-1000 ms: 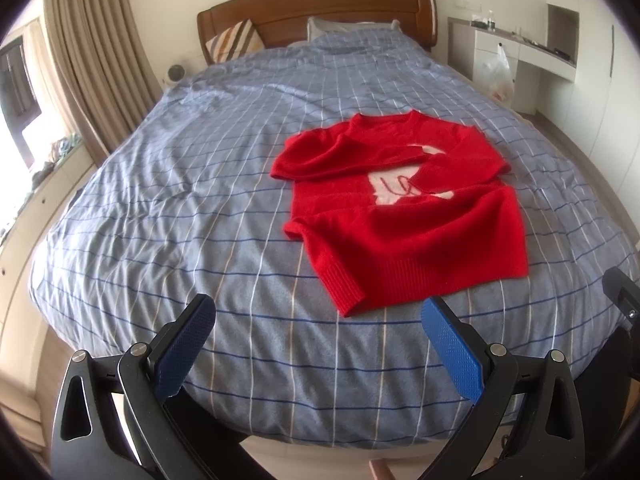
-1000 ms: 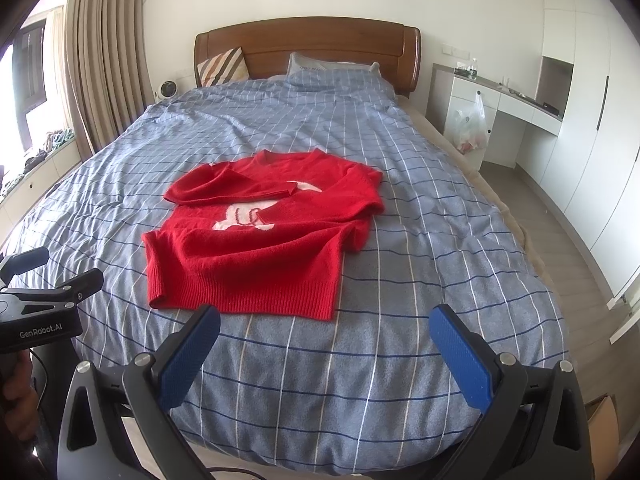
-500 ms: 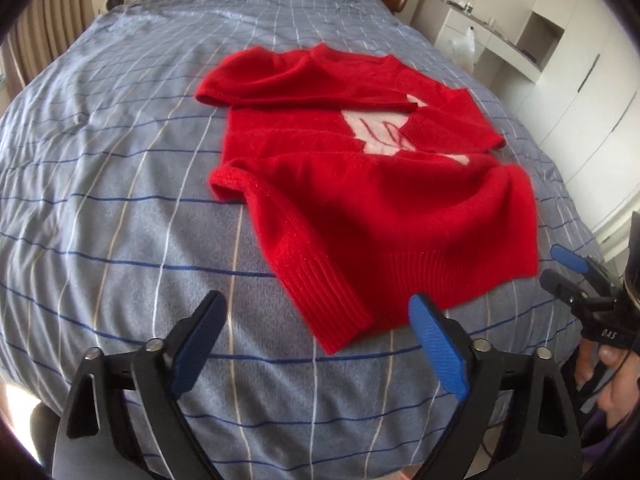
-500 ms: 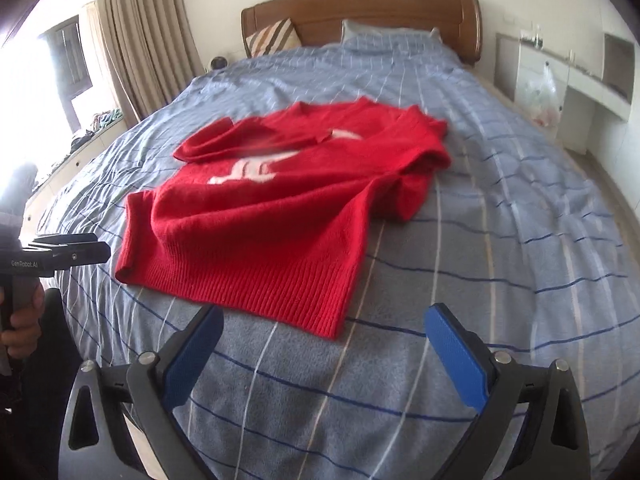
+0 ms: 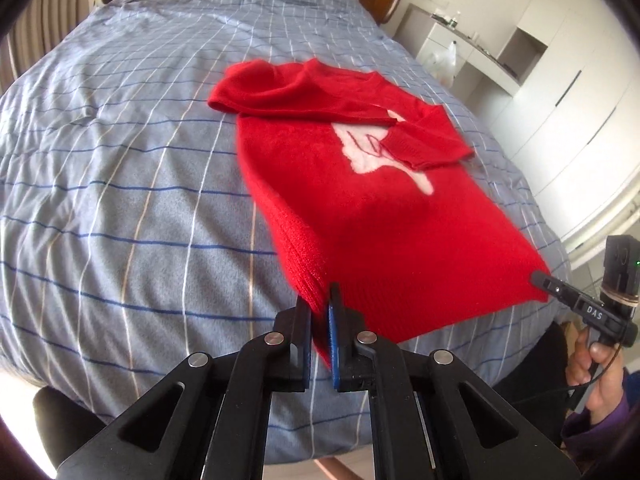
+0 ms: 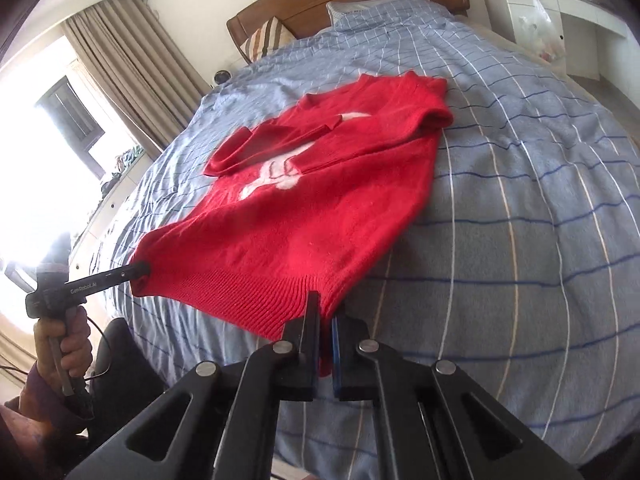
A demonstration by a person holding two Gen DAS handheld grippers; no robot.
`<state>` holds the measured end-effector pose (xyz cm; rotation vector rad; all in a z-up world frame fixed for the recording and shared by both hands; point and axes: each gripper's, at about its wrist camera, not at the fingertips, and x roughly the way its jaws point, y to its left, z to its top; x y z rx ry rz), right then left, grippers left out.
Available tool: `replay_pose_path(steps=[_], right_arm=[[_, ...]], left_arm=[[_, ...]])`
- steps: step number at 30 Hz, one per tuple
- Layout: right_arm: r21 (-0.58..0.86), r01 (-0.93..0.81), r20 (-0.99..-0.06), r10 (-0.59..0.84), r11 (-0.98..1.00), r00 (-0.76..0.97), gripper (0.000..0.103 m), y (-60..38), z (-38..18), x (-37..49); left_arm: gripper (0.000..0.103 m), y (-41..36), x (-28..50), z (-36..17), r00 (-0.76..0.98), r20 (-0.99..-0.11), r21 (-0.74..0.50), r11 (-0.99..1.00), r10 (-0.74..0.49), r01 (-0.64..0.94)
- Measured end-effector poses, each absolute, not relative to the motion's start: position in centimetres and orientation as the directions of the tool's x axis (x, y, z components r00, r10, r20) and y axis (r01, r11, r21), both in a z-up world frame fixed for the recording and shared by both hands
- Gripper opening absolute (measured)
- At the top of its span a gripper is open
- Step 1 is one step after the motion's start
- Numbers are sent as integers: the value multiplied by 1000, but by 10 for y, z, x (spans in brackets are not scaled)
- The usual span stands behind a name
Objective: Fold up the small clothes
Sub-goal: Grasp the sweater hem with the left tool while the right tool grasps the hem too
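red sweater (image 5: 360, 208) lies flat near the foot of the bed (image 5: 120, 184), chest up, hem toward the foot edge, both sleeves crossed over the chest.

left gripper (image 5: 319, 320): jaws have just closed, now pinched shut on the hem's left corner, knit visible between the pads. right gripper (image 6: 325, 322): same, just closed and clamped on the hem's right corner. each claw also shows small at the far hem corner in the other's view.

handling, as judged: soft wool-like knit, light, limp, stretchy. it will sag between the two grips and drape, not hold shape. ribbed hem is thicker, gives the pads good bite; slip unlikely. corners are the right hold for carrying the hem up to the neckline.

room: quilt is bare past the collar up to the pillows (image 6: 360, 8) and wide on both sides. sweater sits nearer the bed's right edge than the left. loose sleeves may slide off the chest if the hem is lifted fast.
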<state>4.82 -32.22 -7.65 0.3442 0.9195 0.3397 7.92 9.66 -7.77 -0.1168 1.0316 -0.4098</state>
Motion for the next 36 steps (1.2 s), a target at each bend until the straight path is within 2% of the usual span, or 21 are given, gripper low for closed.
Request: replay_pose_path(steps=[7, 22, 36], right_arm=[[417, -81, -752, 394, 905, 529, 4, -329, -89, 13], [352, -16, -837, 322, 936, 444, 4, -331, -124, 20], [337, 22, -865, 300, 941, 401, 4, -333, -150, 28]], left_arm=[[5, 90, 65, -98, 410, -854, -224, 938, -319, 263], [5, 90, 64, -131, 386, -891, -156, 959, -241, 237], [5, 89, 70, -153, 366, -906, -136, 966, -210, 219]])
